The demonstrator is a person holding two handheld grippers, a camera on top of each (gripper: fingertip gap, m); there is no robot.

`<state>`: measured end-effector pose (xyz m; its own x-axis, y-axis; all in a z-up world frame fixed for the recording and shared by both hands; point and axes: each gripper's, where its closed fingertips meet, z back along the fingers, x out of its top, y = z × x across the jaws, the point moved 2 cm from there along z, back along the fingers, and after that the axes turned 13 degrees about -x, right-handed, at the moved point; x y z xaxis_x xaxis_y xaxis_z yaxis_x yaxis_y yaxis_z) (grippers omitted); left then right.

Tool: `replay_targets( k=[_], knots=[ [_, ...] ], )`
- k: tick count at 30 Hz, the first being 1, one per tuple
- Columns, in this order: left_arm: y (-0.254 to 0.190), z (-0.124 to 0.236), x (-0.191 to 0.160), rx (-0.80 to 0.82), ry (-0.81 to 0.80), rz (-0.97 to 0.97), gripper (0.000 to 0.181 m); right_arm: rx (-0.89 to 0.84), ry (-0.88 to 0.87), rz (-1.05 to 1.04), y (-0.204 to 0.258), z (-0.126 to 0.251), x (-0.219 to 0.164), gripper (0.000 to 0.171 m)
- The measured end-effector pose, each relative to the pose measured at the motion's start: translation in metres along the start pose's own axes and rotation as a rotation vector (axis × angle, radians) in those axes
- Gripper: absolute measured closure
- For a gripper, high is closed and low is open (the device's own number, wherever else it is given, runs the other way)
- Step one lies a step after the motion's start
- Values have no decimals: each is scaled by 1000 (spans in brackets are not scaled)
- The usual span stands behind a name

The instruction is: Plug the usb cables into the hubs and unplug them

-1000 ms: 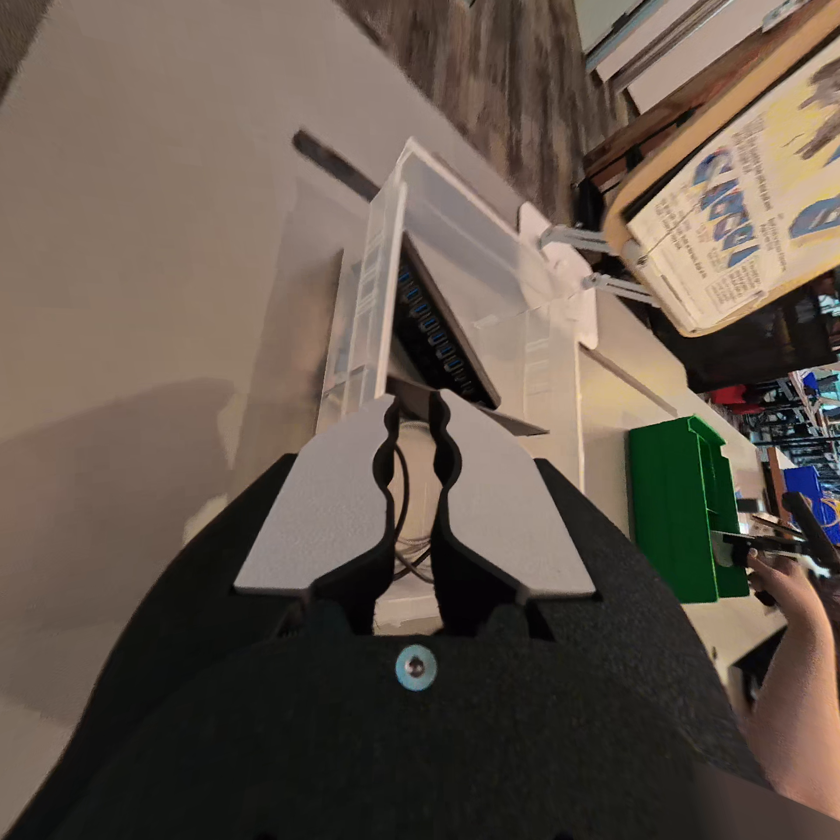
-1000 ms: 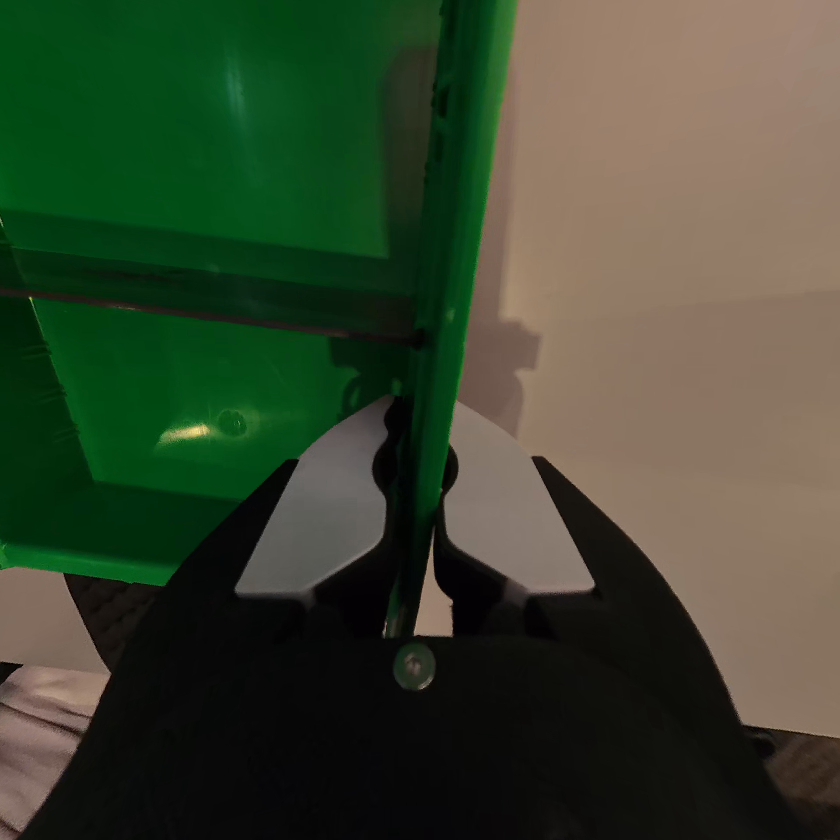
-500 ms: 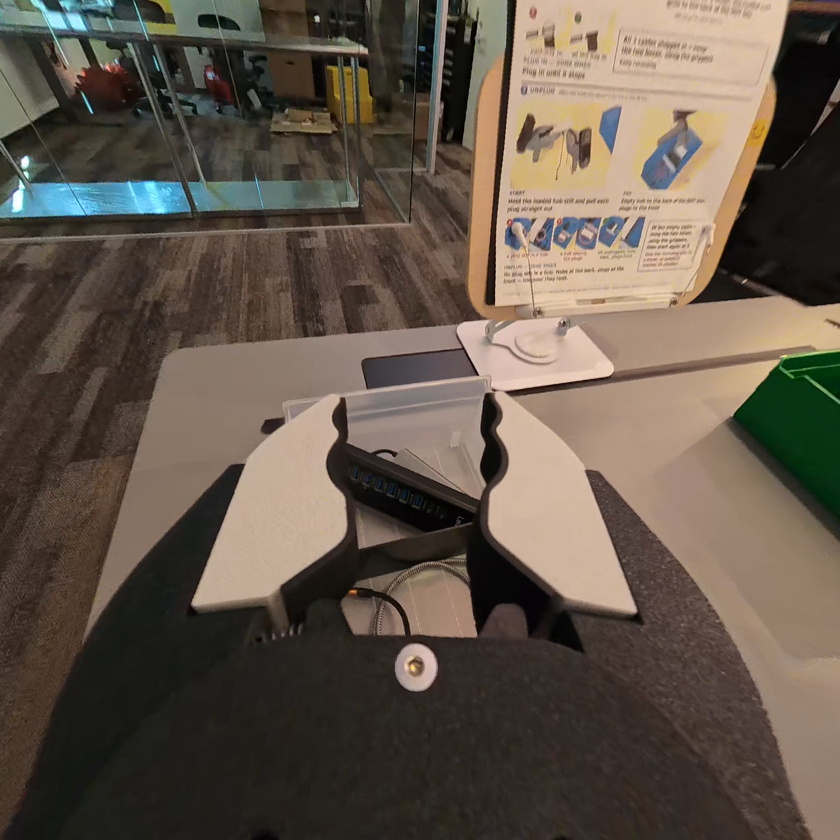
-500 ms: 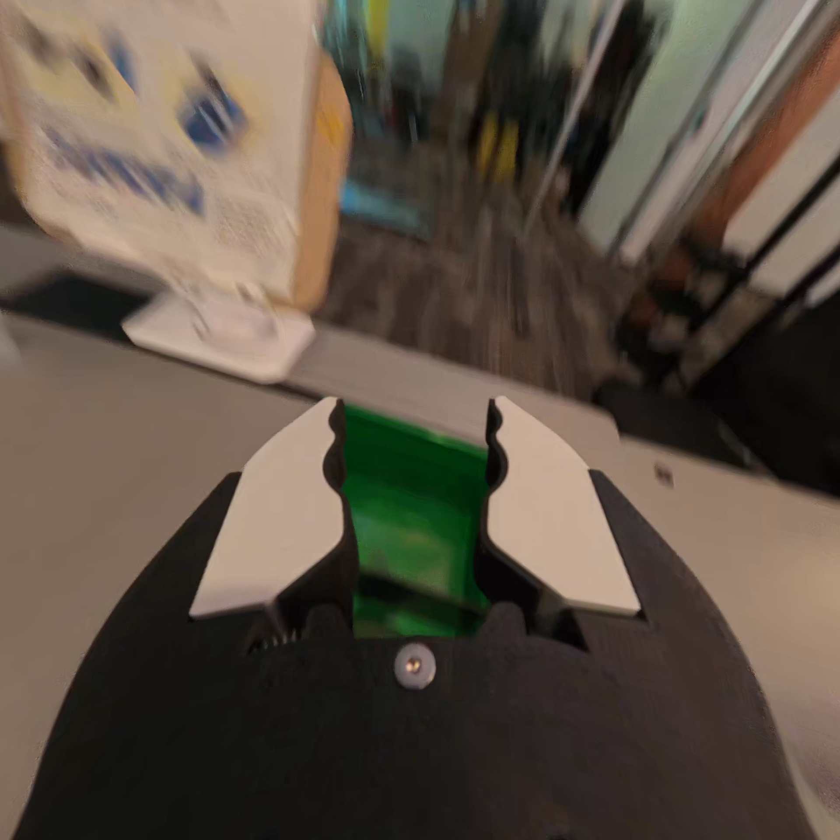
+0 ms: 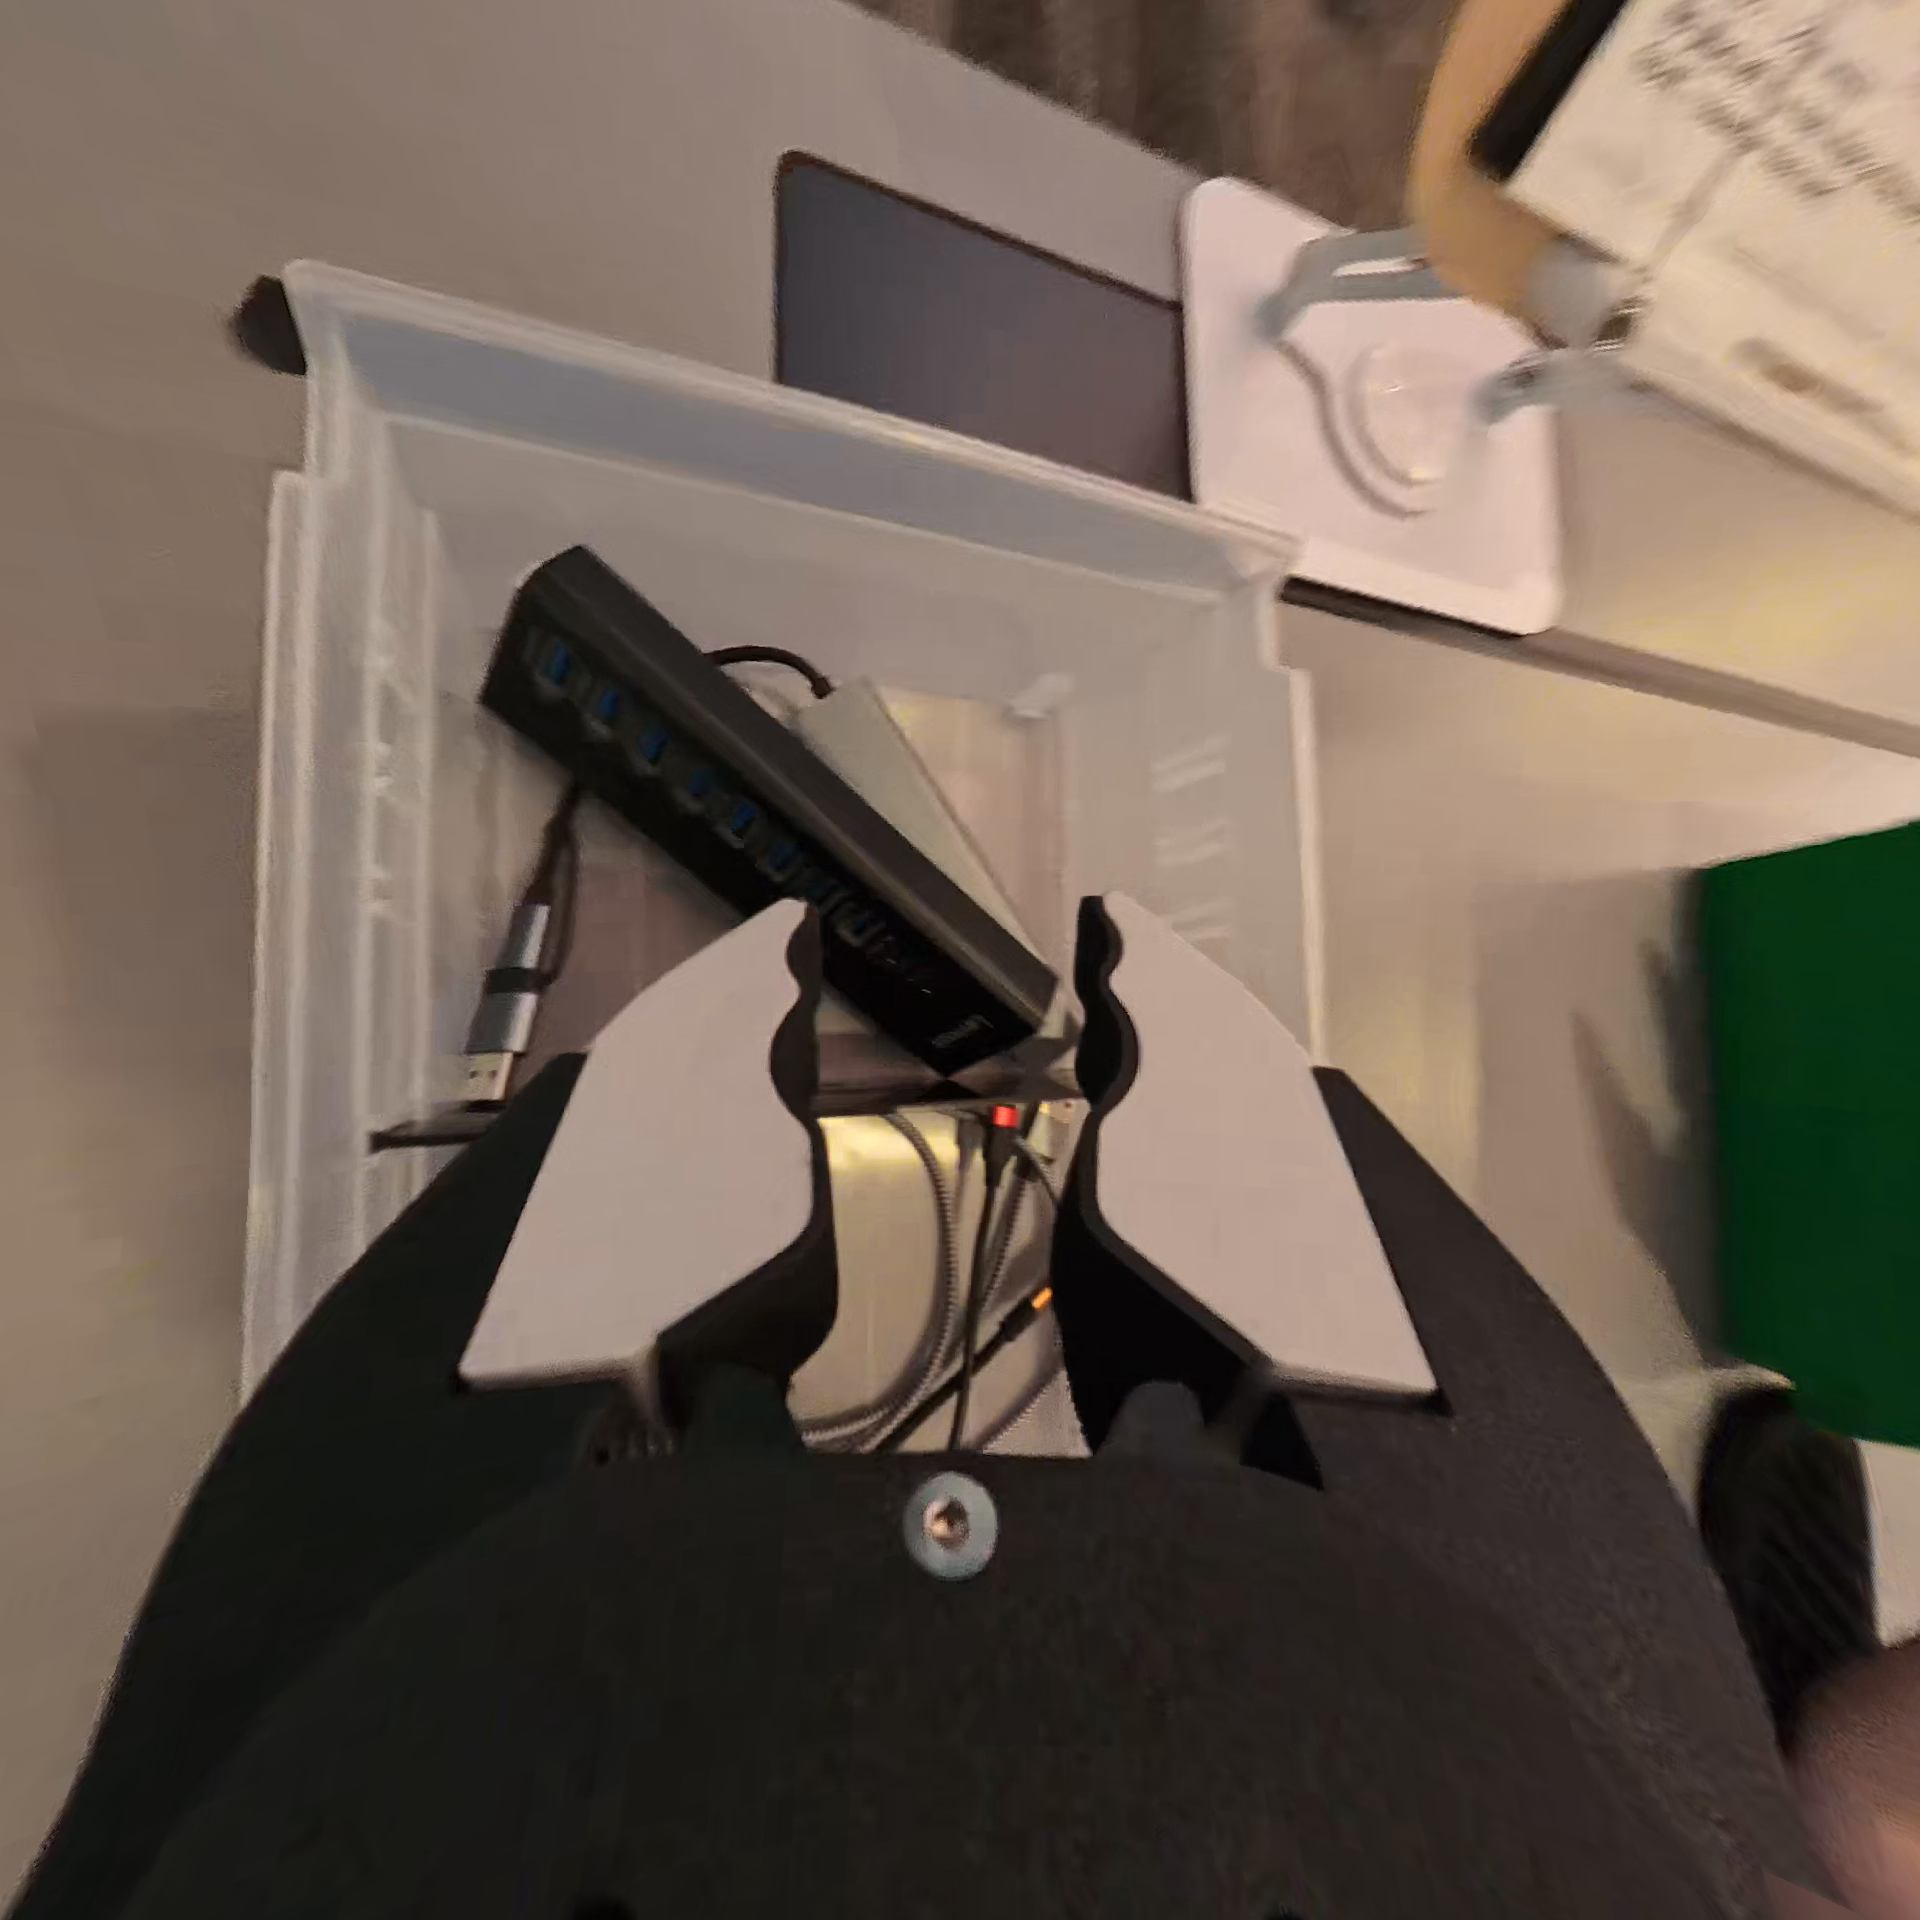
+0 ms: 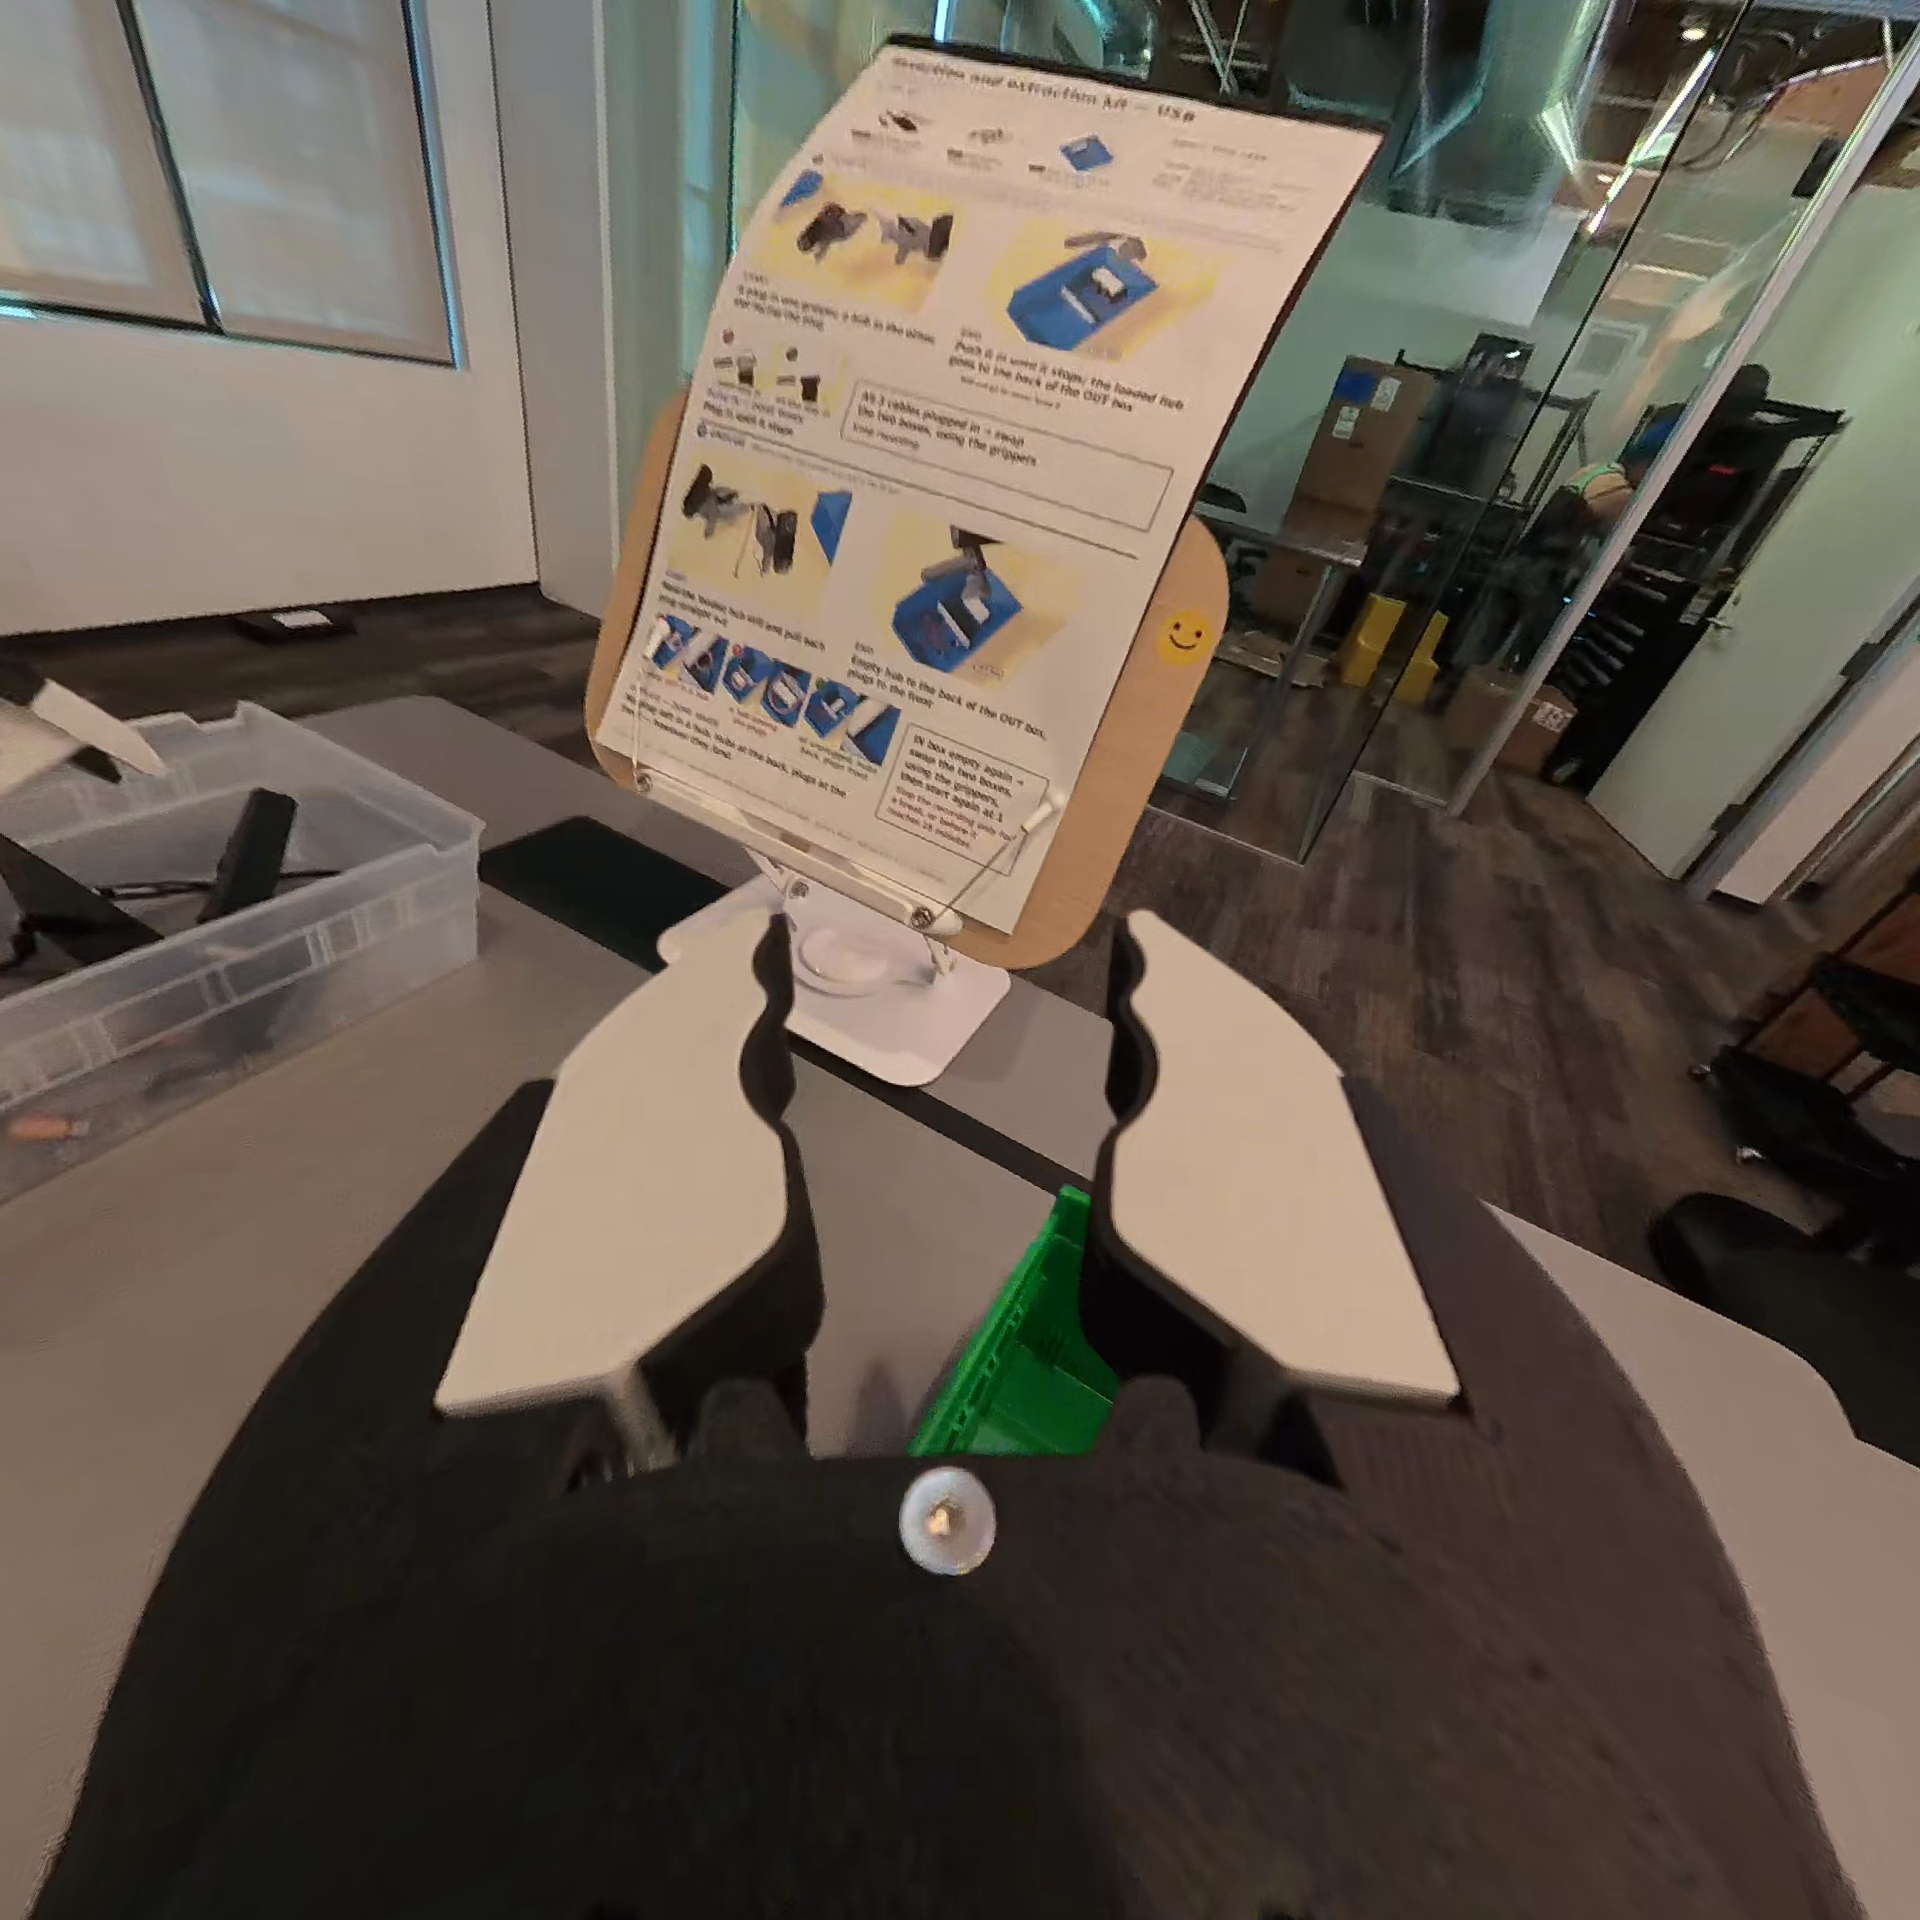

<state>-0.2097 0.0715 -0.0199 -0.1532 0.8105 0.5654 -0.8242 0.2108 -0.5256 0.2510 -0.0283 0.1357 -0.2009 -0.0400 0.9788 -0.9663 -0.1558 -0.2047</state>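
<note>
We have the left tool (image 5: 940,935) open, holding nothing, hanging over the clear bin (image 5: 790,488) on the grey tabletop (image 5: 135,520). The black hub (image 5: 748,800) lies slanted in the bin, its row of blue ports facing up-left, its near end between our tool tips; we can't tell if they touch it. A silver hub (image 5: 904,769) sits right behind the black one, touching it. A braided cable with a silver USB plug (image 5: 499,1023) lies along the bin's left wall, unplugged. More cables (image 5: 935,1278) are bundled at the near end of the bin, below the tool. View is slightly blurred.

Right tool (image 6: 940,956) is also open and empty, up above the tabletop. The green bin (image 6: 1013,1351) is directly below it, seen through the gap between the fingers. Straight ahead is an instruction sheet (image 6: 935,499) on a white stand (image 6: 894,997). The clear bin is far left in this view, well apart from the green one, with the left tool's white finger (image 6: 73,727) over it.
</note>
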Motion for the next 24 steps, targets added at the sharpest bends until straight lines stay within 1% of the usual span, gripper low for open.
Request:
replay_targets(
  k=[3, 6, 9, 11, 13, 14, 19, 24],
  knots=[
    [9, -13, 11, 119, 41, 23, 121, 5, 21, 22, 0, -2, -4, 112],
    [22, -38, 3, 203, 212, 73, 113, 39, 23, 30, 4, -3, -5, 112],
    [39, -60, -2, 277, 319, 93, 126, 40, 6, 85, 5, -3, -6, 113],
    [56, -61, -8, 388, 373, 118, 124, -1, -11, 110, 1, -3, -5, 115],
    [59, -69, -11, 380, 376, 160, 126, 14, -7, 116, 4, -2, -6, 115],
    [61, -70, -12, 391, 380, 179, 123, 30, -2, 118, 6, -2, -7, 115],
    [64, -81, -23, 407, 408, 287, 123, 59, 8, 148, 9, -2, -10, 115],
    [62, -76, -25, 432, 452, 264, 132, 63, 12, 163, -1, 3, -13, 116]
  ],
)
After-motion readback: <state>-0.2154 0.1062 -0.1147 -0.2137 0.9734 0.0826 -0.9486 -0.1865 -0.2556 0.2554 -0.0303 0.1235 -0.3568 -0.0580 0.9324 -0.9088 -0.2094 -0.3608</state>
